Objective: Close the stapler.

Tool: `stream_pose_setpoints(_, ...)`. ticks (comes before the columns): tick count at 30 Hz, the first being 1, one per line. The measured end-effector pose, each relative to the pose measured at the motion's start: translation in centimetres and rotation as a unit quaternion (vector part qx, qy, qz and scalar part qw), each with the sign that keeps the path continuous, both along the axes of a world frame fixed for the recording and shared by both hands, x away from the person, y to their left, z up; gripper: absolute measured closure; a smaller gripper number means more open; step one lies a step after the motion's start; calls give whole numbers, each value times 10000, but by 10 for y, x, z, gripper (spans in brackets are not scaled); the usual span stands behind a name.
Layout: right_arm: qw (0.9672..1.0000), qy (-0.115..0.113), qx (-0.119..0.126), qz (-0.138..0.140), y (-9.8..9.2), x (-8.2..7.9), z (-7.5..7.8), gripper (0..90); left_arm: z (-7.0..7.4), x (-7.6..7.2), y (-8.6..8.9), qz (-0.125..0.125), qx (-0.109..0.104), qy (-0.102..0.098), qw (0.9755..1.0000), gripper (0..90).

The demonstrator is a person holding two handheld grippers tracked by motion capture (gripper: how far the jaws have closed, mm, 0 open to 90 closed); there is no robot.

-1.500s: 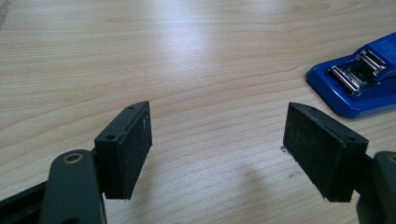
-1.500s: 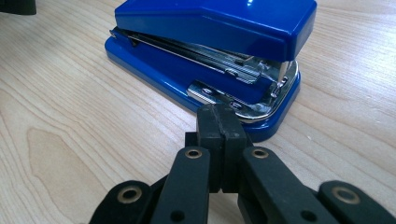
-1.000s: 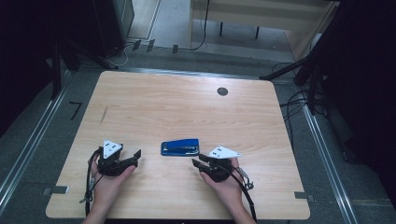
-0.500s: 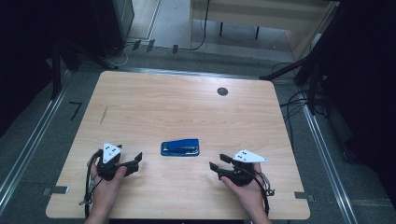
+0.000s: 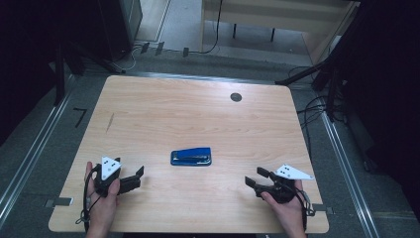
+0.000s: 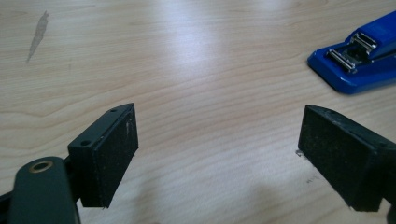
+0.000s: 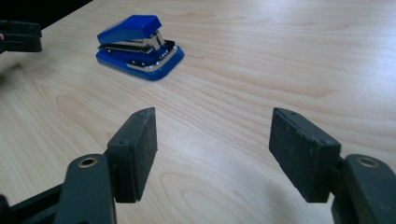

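A blue stapler (image 5: pixel 191 156) lies flat on the wooden table (image 5: pixel 198 114), a little in front of its middle. My left gripper (image 5: pixel 138 176) rests near the front left, pointing right toward the stapler and well short of it. Its jaws have just been opening and stand open with nothing between them. The stapler (image 6: pixel 359 56) sits at the upper right in the left gripper view. My right gripper (image 5: pixel 253 177) is at the front right, pointing left. Its jaws have just been opening too, and only bare wood lies between them. The stapler (image 7: pixel 137 44) lies ahead to the left in the right gripper view.
A round cable hole (image 5: pixel 236 97) sits near the table's far edge, and a dark smear (image 5: pixel 110 122) marks the left side. Cables (image 5: pixel 312 111) trail on the floor at the right. A wooden unit (image 5: pixel 277 20) stands beyond the table.
My right gripper has drawn away from the stapler to the right, toward the front right corner, and its jaws have spread. The left gripper has stayed about where it was.
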State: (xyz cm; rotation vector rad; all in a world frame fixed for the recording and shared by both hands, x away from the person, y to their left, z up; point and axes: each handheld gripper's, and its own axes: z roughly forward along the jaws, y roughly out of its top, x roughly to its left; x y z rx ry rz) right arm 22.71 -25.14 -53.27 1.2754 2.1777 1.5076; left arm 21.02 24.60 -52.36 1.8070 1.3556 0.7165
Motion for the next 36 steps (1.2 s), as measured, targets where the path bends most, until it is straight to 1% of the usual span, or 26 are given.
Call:
stream_pose_setpoints(3, 10000, 4, -2, -24, -11, -5, -1, 317, 0, -6, 8, -72, 71, 34, 9999, 101)
stream_pose_setpoints(5, 10000, 10, 43, -44, -18, -9, -1, 315, -1, -11, 13, -109, 112, 55, 9999, 94)
stream_pose_setpoints(7, 9999, 0, 85, -96, -25, -12, -1, 314, -1, -16, 18, -167, 108, 40, 9998, 84)
stream_pose_setpoints(9, 9999, -25, 86, -147, -32, -15, -2, 313, -1, -21, 23, -200, 229, 33, 9995, 76)
stream_pose_setpoints(10, 9998, -28, 78, -183, -36, -17, -3, 311, -2, -24, 25, -205, 281, 17, 9994, 76)
stream_pose_setpoints(12, 9997, -34, 58, -248, -45, -19, -4, 306, -2, -29, 31, -250, 259, 16, 9994, 76)
stream_pose_setpoints(16, 9989, -34, -44, -464, -62, -24, -10, 298, -1, -36, 46, -263, 305, 12, 9992, 76)
stream_pose_setpoints(18, 9984, -42, -57, -562, -71, -26, -11, 287, -1, -36, 54, -201, 239, 1, 9995, 76)
stream_pose_setpoints(21, 9974, -40, -94, -716, -82, -31, -14, 283, 0, -34, 62, -67, 19, 17, 10000, 76)
stream_pose_setpoints(22, 9971, -23, -94, -757, -86, -32, -15, 277, 0, -33, 62, -56, 5, 17, 10000, 76)
stream_pose_setpoints(23, 9968, -5, -85, -794, -90, -34, -16, 275, 0, -33, 62, -61, 53, 15, 10000, 76)
stream_pose_setpoints(25, 9957, 27, -41, -921, -99, -36, -18, 275, 0, -33, 60, -95, 140, 7, 9999, 76)
stream_pose_setpoints(27, 9939, -32, 65, -1098, -108, -38, -19, 269, 0, -33, 59, -115, 184, -1, 9998, 66)
stream_pose_setpoints(30, 9905, -84, 106, -1366, -119, -39, -19, 250, 0, -32, 59, -198, 308, -30, 9993, 10)
stream_pose_setpoints(32, 9885, -96, 43, -1508, -125, -40, -20, 247, 0, -33, 62, -179, 265, -37, 9995, 10)
stream_pose_setpoints(33, 9880, -92, 40, -1544, -127, -40, -20, 236, 0, -33, 64, -167, 227, -35, 9996, 10)
stream_pose_setpoints(34, 9873, -139, 21, -1582, -128, -40, -19, 227, 0, -34, 66, -154, 190, -39, 9997, 10)
stream_pose_setpoints(36, 9865, -175, -7, -1629, -131, -40, -19, 188, 0, -33, 70, -111, 157, -35, 9998, 10)
